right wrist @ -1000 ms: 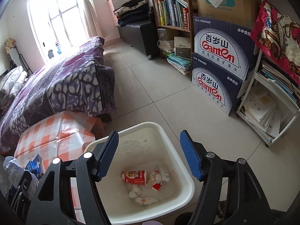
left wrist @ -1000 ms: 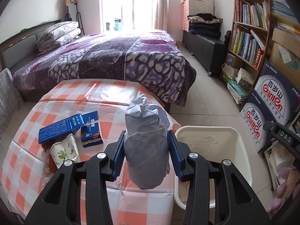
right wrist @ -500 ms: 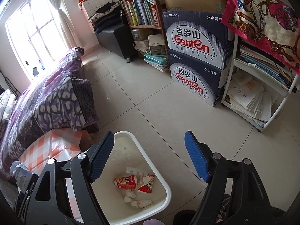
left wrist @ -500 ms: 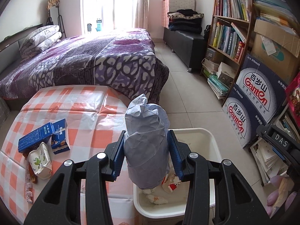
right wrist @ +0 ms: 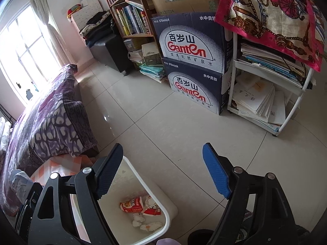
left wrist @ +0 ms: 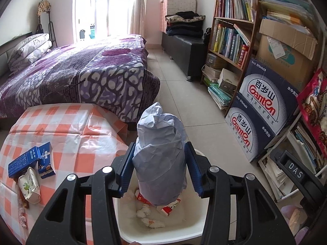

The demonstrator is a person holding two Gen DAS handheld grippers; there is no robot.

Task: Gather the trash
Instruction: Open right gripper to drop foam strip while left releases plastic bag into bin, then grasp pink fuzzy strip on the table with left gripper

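Note:
A crumpled grey-blue paper wad (left wrist: 161, 159) stands upright between the blue pads of my left gripper (left wrist: 159, 146). Both pads still touch it while the jaws are opening. The wad hangs right above the white trash bin (left wrist: 122, 212), where red-and-white cartons (right wrist: 131, 204) and tissue balls lie. My right gripper (right wrist: 163, 145) has nothing between its fingers, and its jaws are opening wider. It sits over the bin's right rim (right wrist: 166, 220) and the tiled floor. Two blue cartons (left wrist: 22, 161) and a wipes pack (left wrist: 28, 183) lie on the orange-checked table (left wrist: 71, 126).
A purple-covered bed (left wrist: 92, 77) lies behind the table. Stacked water boxes (right wrist: 192, 65), a bookshelf (left wrist: 231, 36) and a white rack of papers (right wrist: 265, 102) line the right wall. Bare tiled floor (right wrist: 163, 112) stretches beyond the bin.
My left gripper carried the paper wad rightward from over the table to above the bin. My right gripper swung right, off the bin's middle toward the floor, and its jaws spread wider.

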